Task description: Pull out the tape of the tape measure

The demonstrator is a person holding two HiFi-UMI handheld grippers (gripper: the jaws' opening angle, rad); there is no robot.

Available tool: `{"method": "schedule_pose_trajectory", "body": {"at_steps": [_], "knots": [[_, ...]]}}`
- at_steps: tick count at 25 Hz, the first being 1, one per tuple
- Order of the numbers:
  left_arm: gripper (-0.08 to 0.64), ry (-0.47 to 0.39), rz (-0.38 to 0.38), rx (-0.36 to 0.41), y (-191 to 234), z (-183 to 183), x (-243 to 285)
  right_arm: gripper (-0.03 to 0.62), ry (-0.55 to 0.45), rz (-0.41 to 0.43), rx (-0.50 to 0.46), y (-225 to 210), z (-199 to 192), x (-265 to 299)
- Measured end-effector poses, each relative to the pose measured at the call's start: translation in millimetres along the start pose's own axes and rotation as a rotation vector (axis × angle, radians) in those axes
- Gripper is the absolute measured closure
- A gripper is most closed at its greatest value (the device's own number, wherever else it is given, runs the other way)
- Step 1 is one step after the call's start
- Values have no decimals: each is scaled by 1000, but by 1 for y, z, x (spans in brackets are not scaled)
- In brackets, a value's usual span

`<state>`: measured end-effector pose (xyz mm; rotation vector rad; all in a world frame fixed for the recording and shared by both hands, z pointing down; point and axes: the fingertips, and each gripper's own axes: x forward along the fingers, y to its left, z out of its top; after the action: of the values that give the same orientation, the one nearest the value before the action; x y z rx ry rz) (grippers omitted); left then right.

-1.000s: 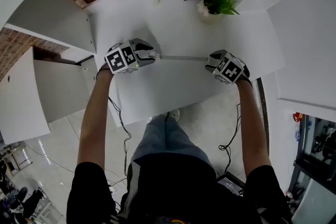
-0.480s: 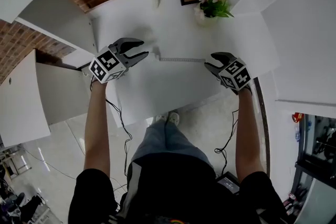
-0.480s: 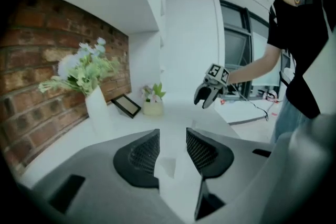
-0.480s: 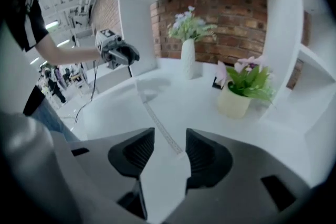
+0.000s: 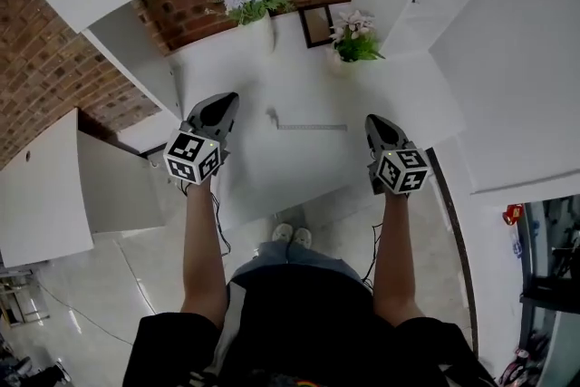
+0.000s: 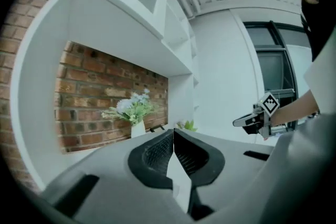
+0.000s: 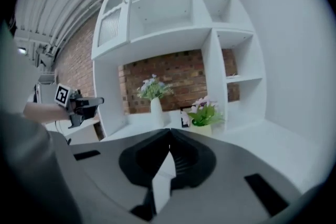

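Tape (image 5: 313, 127) lies drawn out in a straight pale strip across the white table (image 5: 299, 172). It runs from the tape measure (image 5: 272, 116) toward 3 o'clock, and its free end rests flat on the surface. The case is small in the head view and I cannot make out whether a lock holds the blade.

Neither tool touches it. The left gripper (image 5: 227, 98) hangs off the table's edge at about 9 o'clock from the case, well apart from it. Its jaws have just closed and are pressed together with nothing between them. The right gripper (image 5: 373, 120) sits near the strip's free end, at about 3 o'clock from it and clear of the blade. It too has just closed on nothing.

Beyond, at 12 o'clock, stand a vase of pale flowers (image 5: 254, 0), a picture frame (image 5: 315, 24) and a pot of pink flowers (image 5: 355, 36).

By my reading the pull is done: the blade is out, both tools are empty, and nothing appears left to do.
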<state>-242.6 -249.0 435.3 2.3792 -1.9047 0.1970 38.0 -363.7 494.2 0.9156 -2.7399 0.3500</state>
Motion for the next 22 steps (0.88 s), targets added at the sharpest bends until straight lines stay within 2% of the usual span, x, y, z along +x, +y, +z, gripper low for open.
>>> {"method": "schedule_pose_trajectory", "body": {"at_steps": [4, 7, 9, 13, 22], "knots": [[551, -78, 106, -27, -7, 10, -25, 594, -151, -113, 56, 0, 18, -31], [551, -119, 184, -36, -10, 4, -38, 594, -220, -175, 55, 0, 24, -45], [551, -117, 212, -51, -18, -9, -40, 595, -244, -196, 56, 1, 23, -52], [551, -79, 193, -53, -36, -28, -38, 595, -243, -198, 48, 9, 18, -56], [551, -62, 171, -40, -47, -27, -38, 595, -224, -157, 40, 20, 14, -57]]}}
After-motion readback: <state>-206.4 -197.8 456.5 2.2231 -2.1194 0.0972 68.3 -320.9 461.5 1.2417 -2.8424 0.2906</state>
